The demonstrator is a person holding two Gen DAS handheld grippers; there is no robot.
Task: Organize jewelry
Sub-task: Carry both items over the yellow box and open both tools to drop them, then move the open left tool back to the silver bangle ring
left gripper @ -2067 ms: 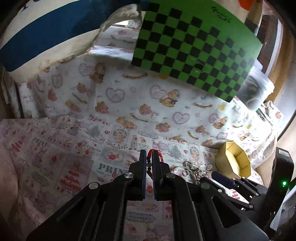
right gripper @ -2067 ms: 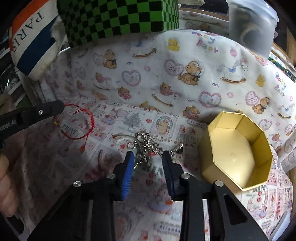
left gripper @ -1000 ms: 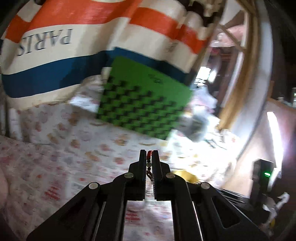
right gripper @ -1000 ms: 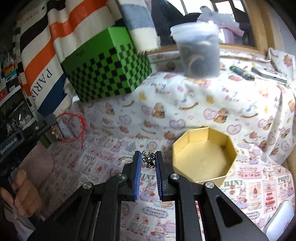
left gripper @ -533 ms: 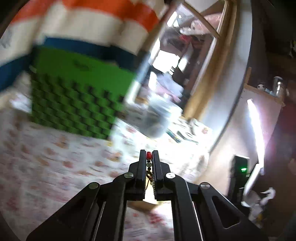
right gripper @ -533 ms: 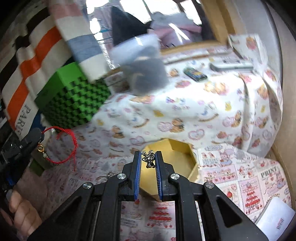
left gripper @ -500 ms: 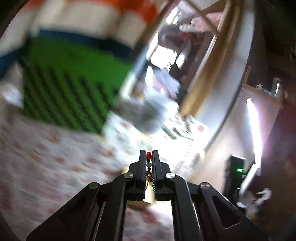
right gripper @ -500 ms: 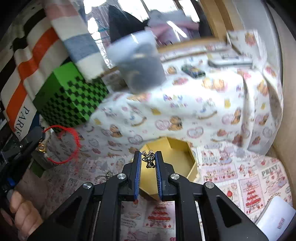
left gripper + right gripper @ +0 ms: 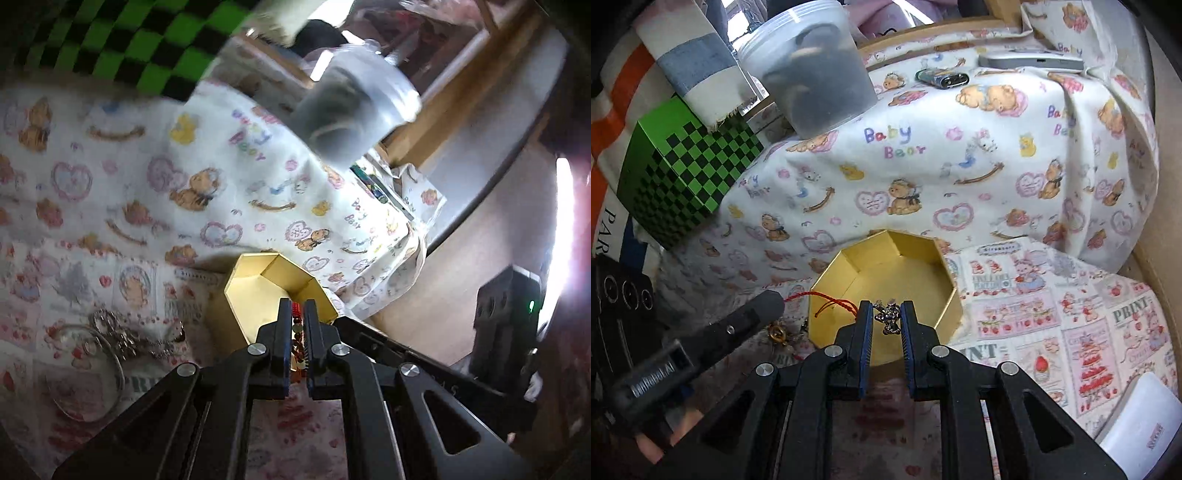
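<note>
Two tools clamped: left tool [image 9: 295,314] on red cord bracelet [image 9: 831,300], right tool [image 9: 887,317] on silver chain [image 9: 888,319], over octagonal gold box [image 9: 908,254].

The gold box [image 9: 886,273] lies open-topped right ahead of you, its floor bare, so there is room to come in from above. Your left tool [image 9: 774,301] crowds its left rim, with the red cord [image 9: 827,301] trailing over that edge; your right tool [image 9: 886,308] sits over the near rim. Behind the box the bear-print cloth [image 9: 960,177] rises steeply, carrying the plastic tub [image 9: 816,85]. The green checkered box [image 9: 687,173] blocks the far left. The printed surface [image 9: 1071,325] to the right is open.
</note>
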